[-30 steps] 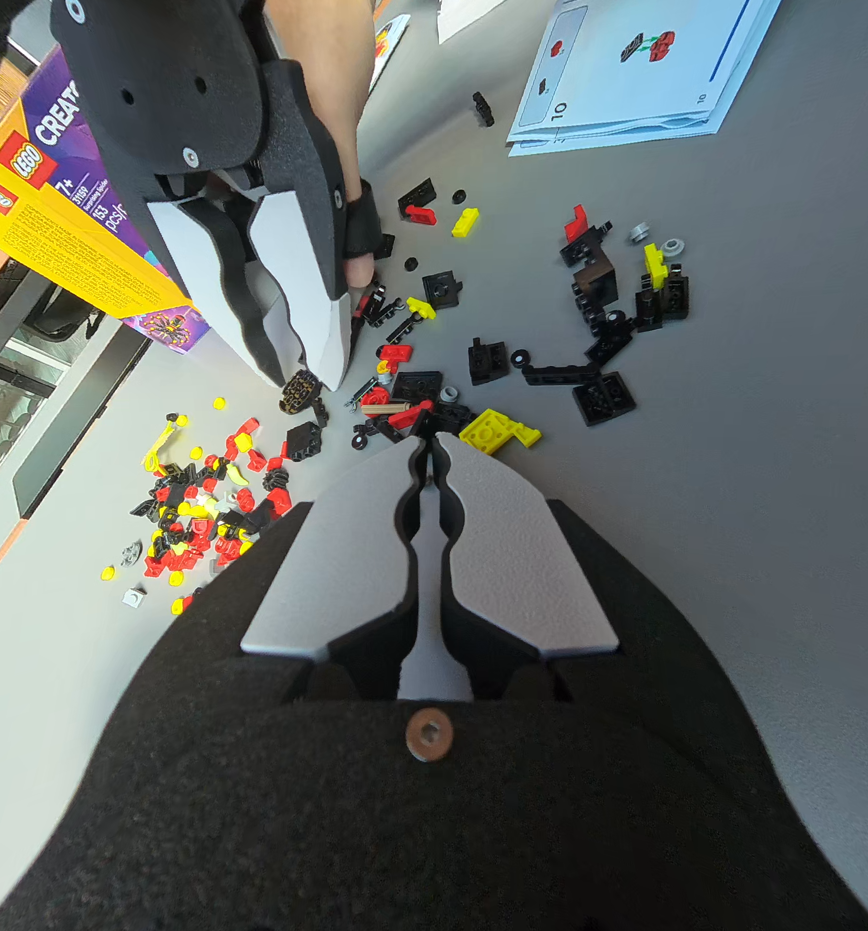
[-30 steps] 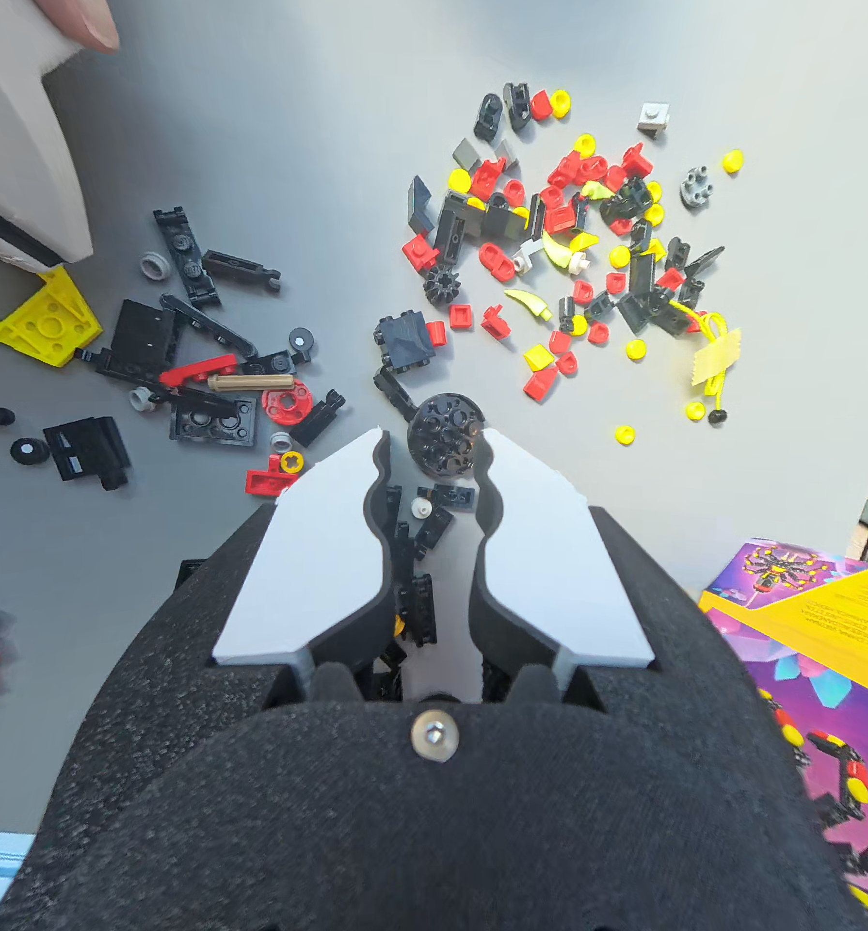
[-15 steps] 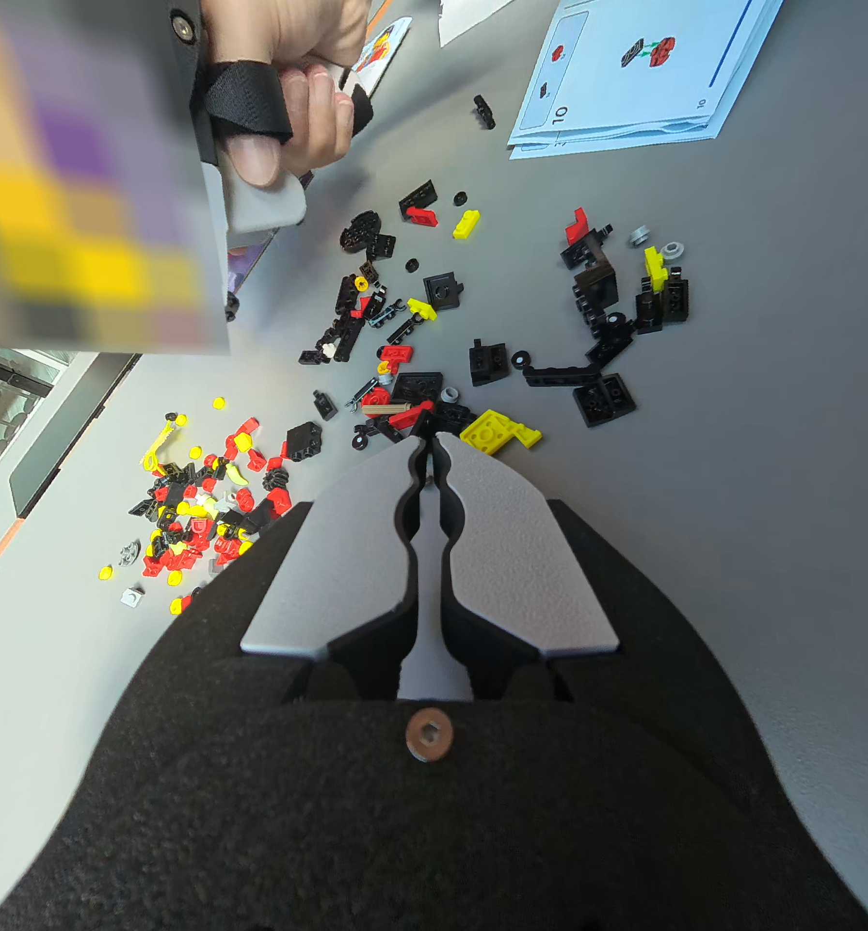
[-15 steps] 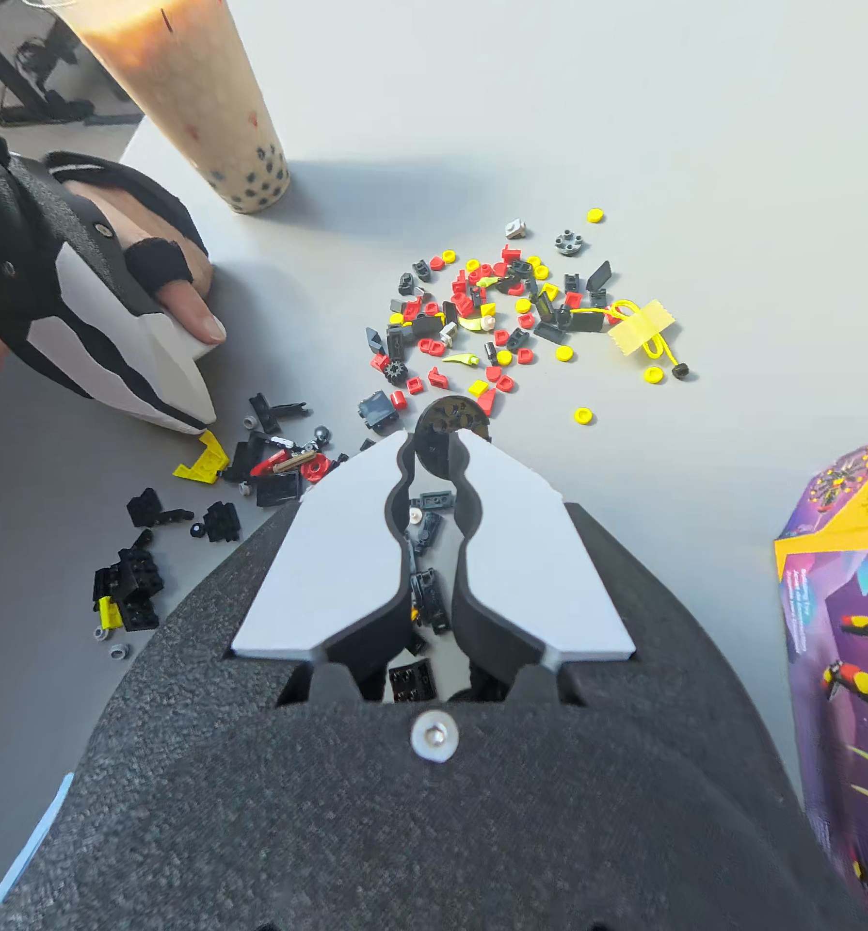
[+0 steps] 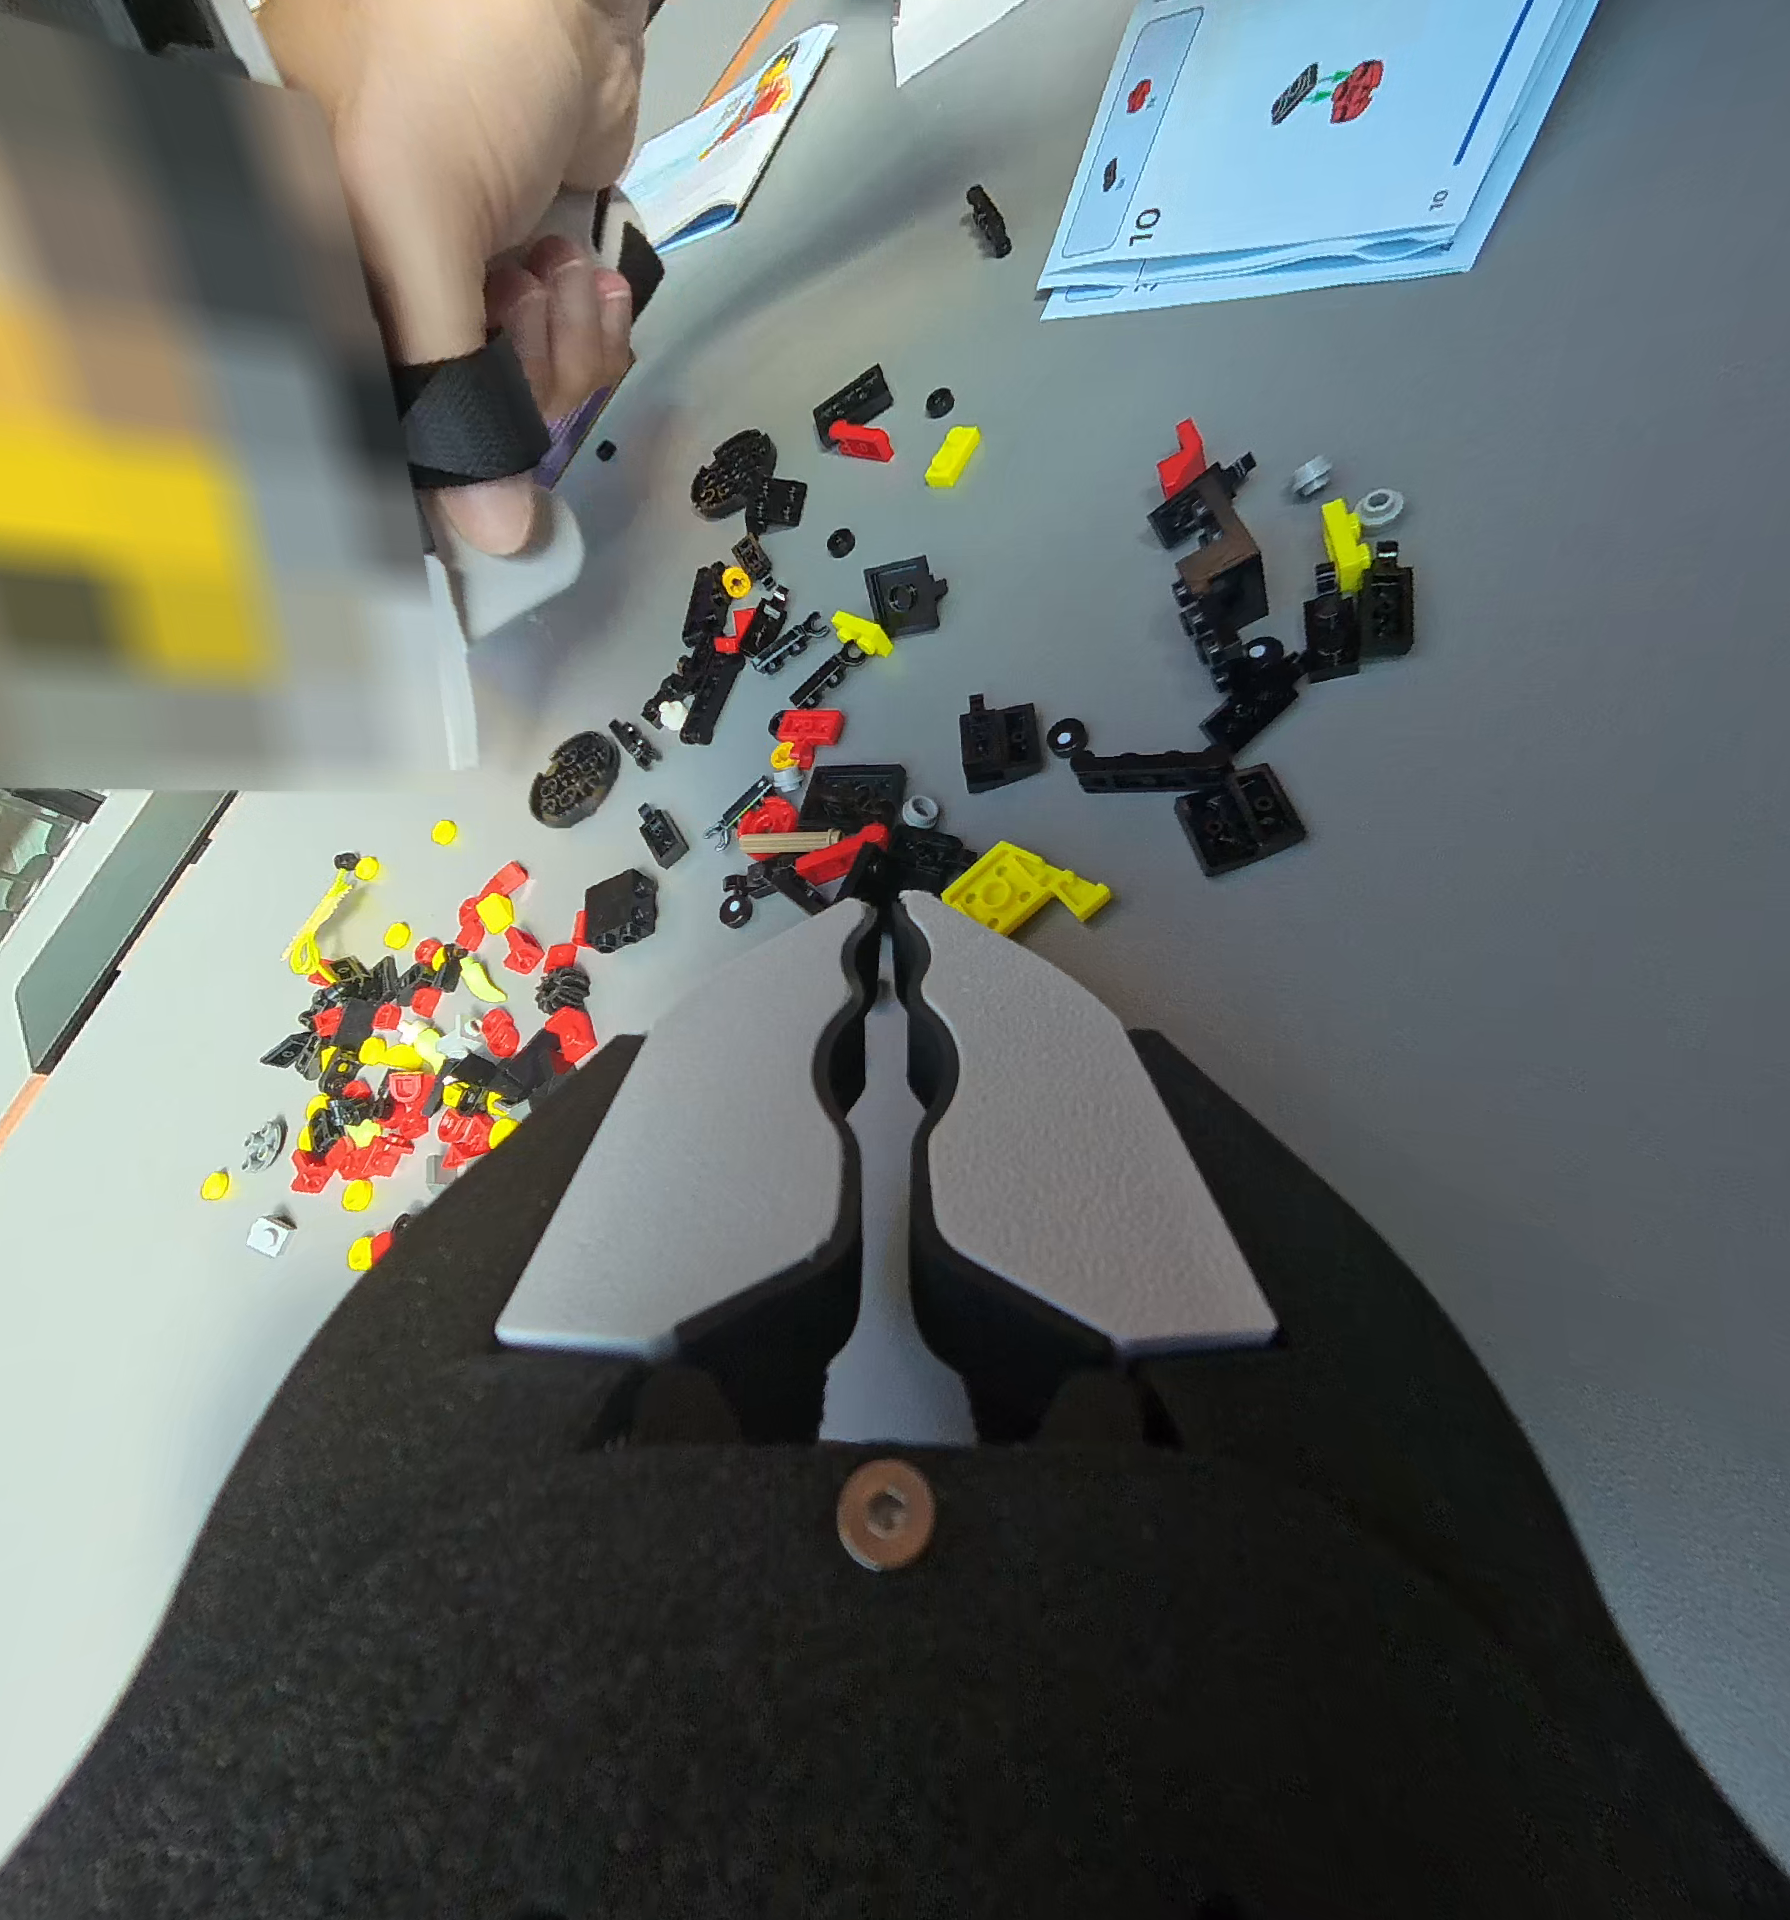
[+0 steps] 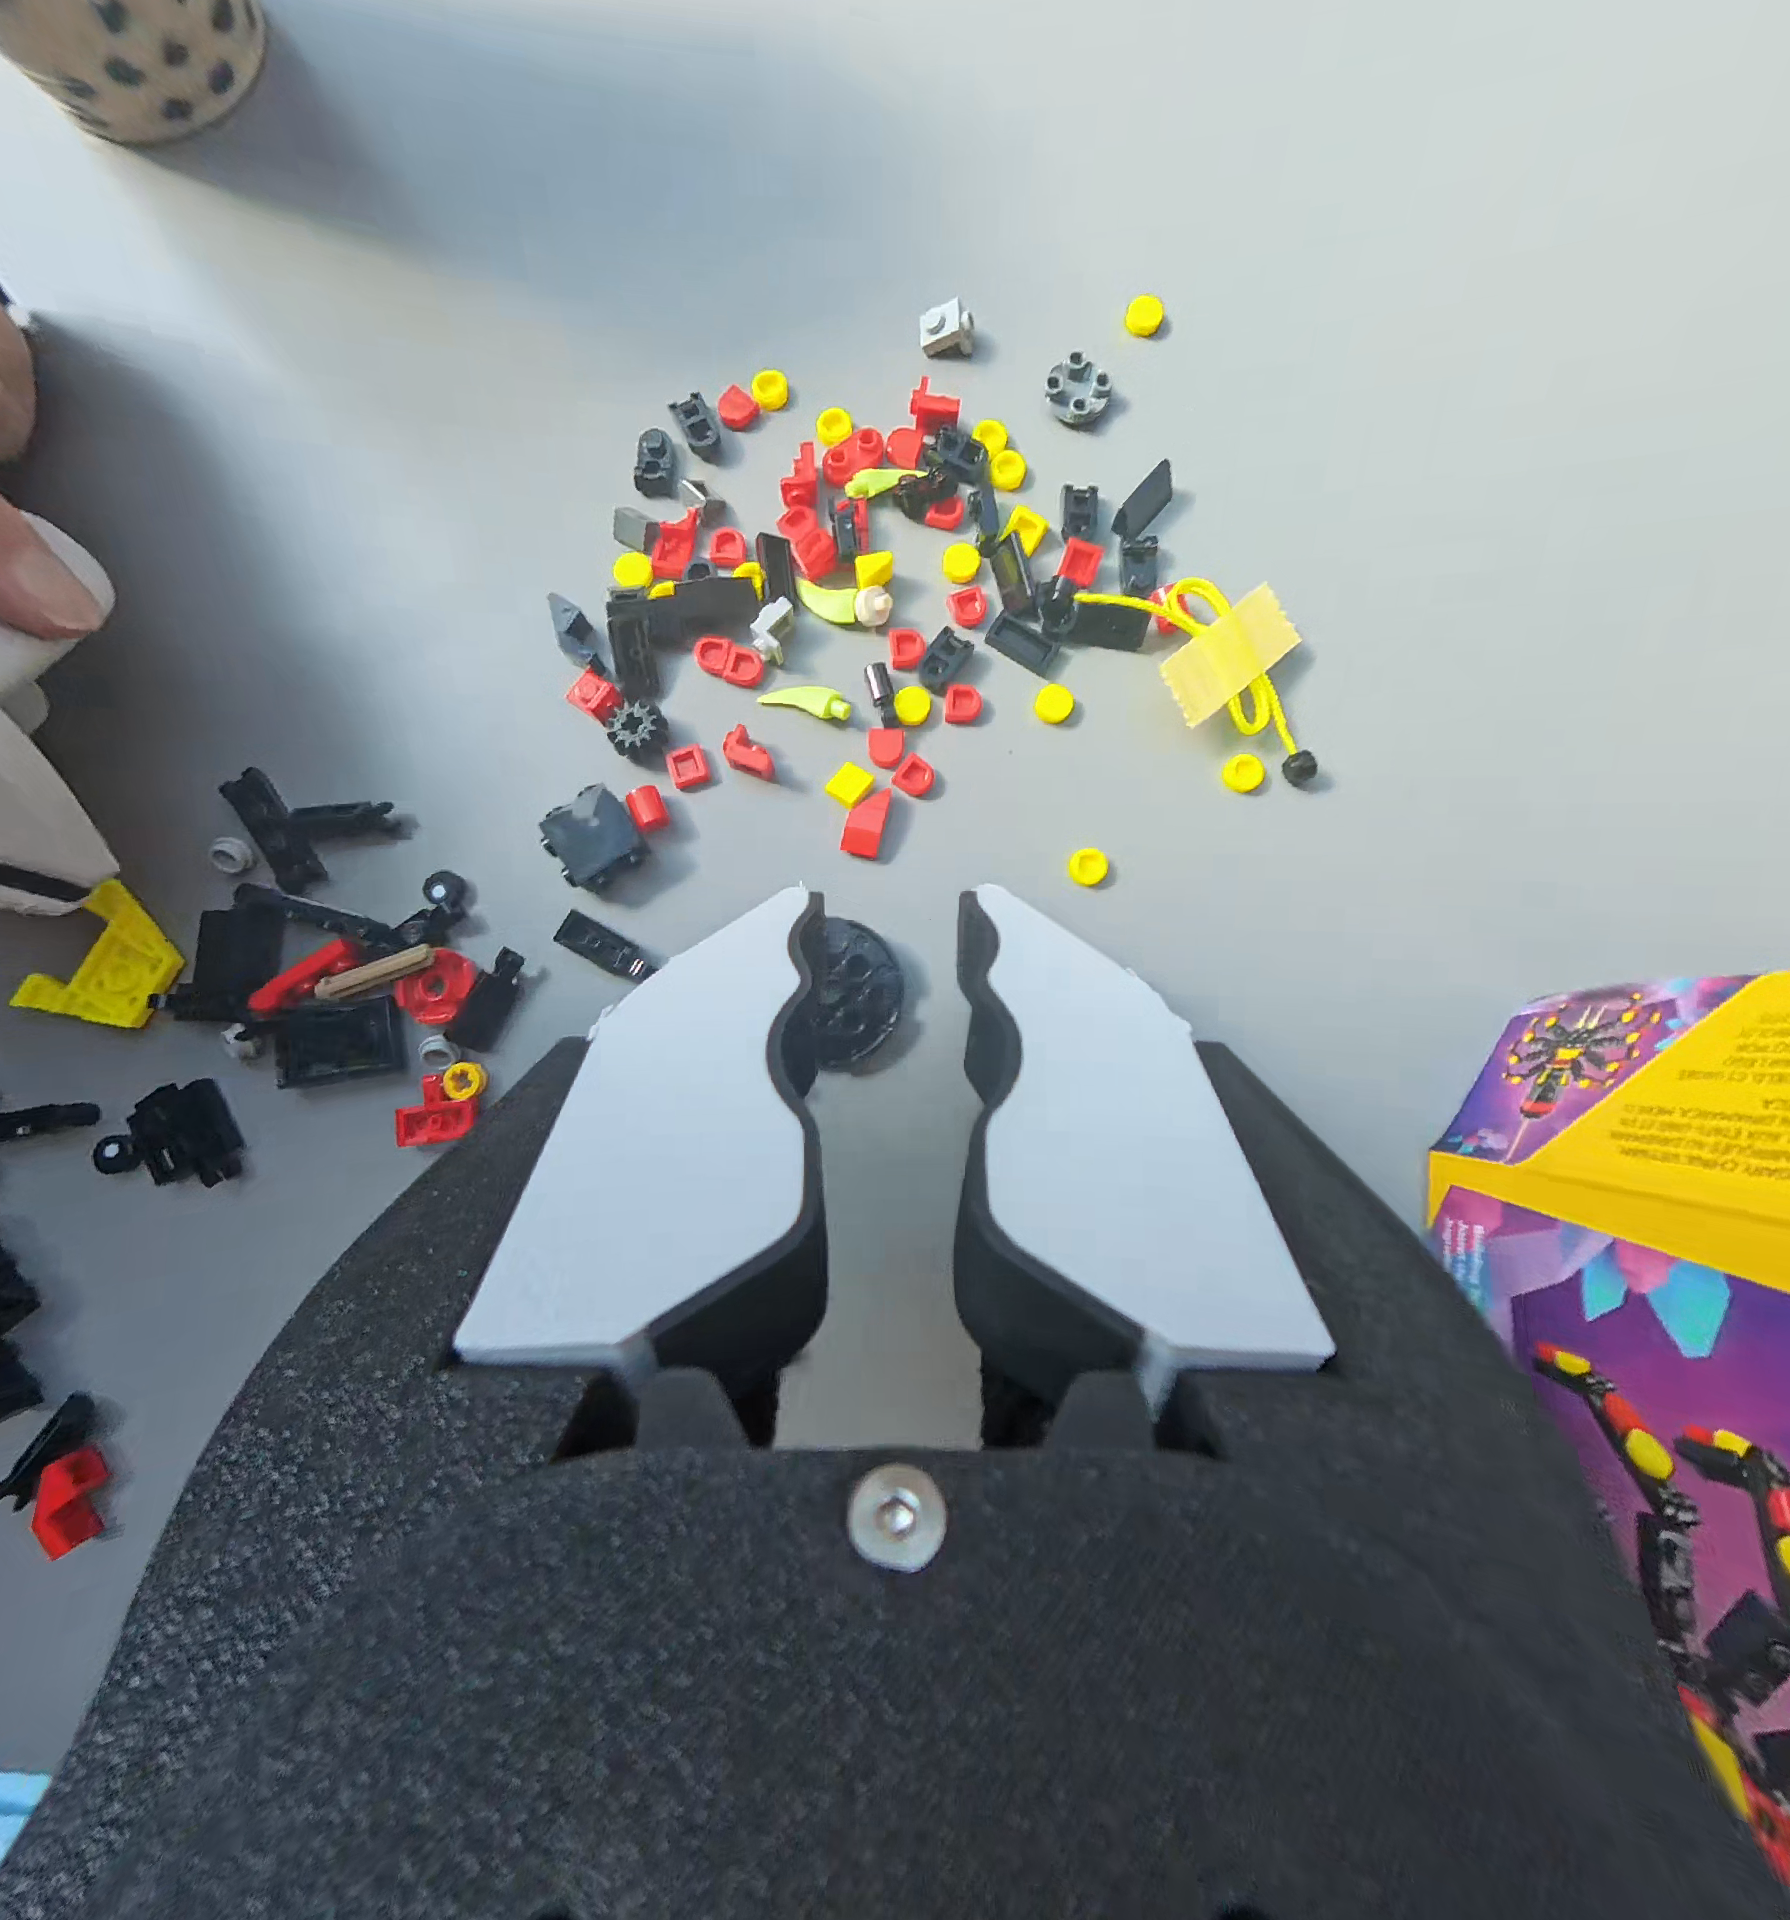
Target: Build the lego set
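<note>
Grey tabletop (image 6: 1390, 260) is carrying scattered Lego pieces (image 6: 901, 582). Right gripper (image 6: 889, 914) is hovering with fingers spread over a black round plate (image 6: 855, 992); left gripper (image 5: 886, 914) is sitting clenched, empty, beside a yellow plate (image 5: 1021, 894).

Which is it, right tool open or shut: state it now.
Open. In the right wrist view the right tool shows a clear gap between its fingertips, with the black round disc lying loose by one finger.

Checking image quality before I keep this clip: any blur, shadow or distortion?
Left wrist view: a mosaic patch covers the upper left, the bricks stay sharp, the instruction booklet stretches at the rim. Right wrist view: shadow darkens the table at left, the box smears at the edge.
</note>
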The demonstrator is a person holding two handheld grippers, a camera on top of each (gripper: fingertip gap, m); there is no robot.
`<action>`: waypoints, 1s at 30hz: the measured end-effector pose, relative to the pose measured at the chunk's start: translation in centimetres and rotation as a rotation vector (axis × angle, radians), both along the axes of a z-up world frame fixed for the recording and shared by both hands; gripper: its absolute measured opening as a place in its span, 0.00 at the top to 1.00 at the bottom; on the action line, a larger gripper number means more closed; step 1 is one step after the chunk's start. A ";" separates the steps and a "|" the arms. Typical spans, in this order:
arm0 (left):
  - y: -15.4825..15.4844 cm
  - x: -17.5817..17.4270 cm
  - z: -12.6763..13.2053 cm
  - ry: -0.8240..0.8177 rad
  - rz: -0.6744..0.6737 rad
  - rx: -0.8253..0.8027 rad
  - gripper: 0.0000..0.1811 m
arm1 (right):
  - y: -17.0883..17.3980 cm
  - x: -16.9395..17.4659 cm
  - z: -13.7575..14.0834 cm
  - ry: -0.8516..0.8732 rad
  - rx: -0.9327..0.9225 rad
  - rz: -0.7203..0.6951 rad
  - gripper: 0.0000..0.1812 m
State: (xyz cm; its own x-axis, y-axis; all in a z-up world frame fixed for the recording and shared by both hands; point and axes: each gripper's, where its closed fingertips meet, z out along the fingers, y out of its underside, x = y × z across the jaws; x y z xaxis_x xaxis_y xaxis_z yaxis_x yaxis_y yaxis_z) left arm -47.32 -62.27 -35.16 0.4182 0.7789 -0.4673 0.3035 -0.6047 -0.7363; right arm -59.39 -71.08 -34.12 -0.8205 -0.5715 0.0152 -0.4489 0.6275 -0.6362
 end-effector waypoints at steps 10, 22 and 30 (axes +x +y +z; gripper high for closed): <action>0.0 0.0 0.0 -0.003 0.001 0.004 0.99 | -9.8 -2.6 -1.0 0.199 -0.032 -0.207 0.93; 0.0 0.0 0.0 -0.004 -0.005 0.006 0.99 | -9.2 -3.4 -1.7 0.185 0.074 -0.216 0.93; 0.1 0.0 0.1 0.000 -0.005 0.009 0.98 | -8.0 -0.4 -2.0 0.252 0.072 -0.015 0.94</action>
